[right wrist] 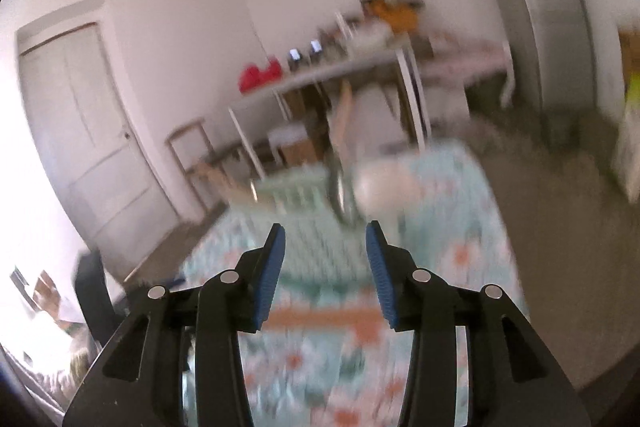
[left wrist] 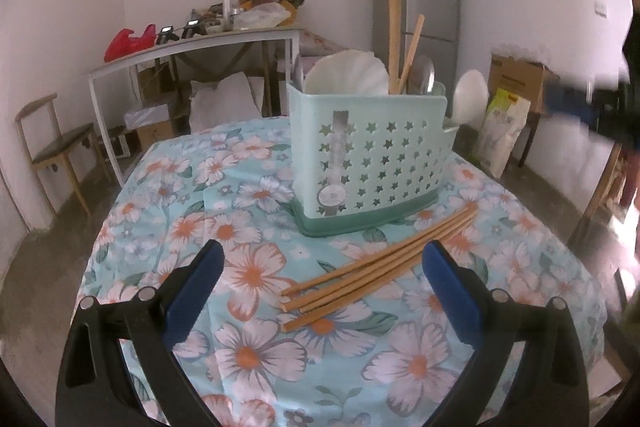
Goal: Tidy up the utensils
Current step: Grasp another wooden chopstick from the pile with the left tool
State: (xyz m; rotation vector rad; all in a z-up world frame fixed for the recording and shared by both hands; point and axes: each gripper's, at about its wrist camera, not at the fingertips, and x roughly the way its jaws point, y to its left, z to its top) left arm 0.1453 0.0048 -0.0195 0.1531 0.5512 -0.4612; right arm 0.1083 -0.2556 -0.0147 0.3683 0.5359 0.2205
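Observation:
A mint-green utensil holder [left wrist: 370, 155] with star-shaped holes stands on the floral tablecloth [left wrist: 256, 267]. It holds a wooden stick [left wrist: 395, 35], a wooden handle, metal spoons [left wrist: 425, 73] and white ladles [left wrist: 346, 73]. Several wooden chopsticks [left wrist: 376, 263] lie loose on the cloth in front of it. My left gripper [left wrist: 320, 267] hovers open over their near ends, with nothing between its fingers. In the blurred right wrist view my right gripper [right wrist: 325, 251] is open with nothing between its fingers, above the holder [right wrist: 304, 195] and an orange streak of chopsticks [right wrist: 320, 317]. It also shows as a blur [left wrist: 580, 103] at the right edge.
A wooden chair [left wrist: 52, 147] stands at the left. A white-framed side table [left wrist: 192, 47] with bags and clutter is behind. A grey fridge [left wrist: 416, 3] and a cardboard box [left wrist: 516, 75] stand at the back right. A door [right wrist: 84, 131] is on the left wall.

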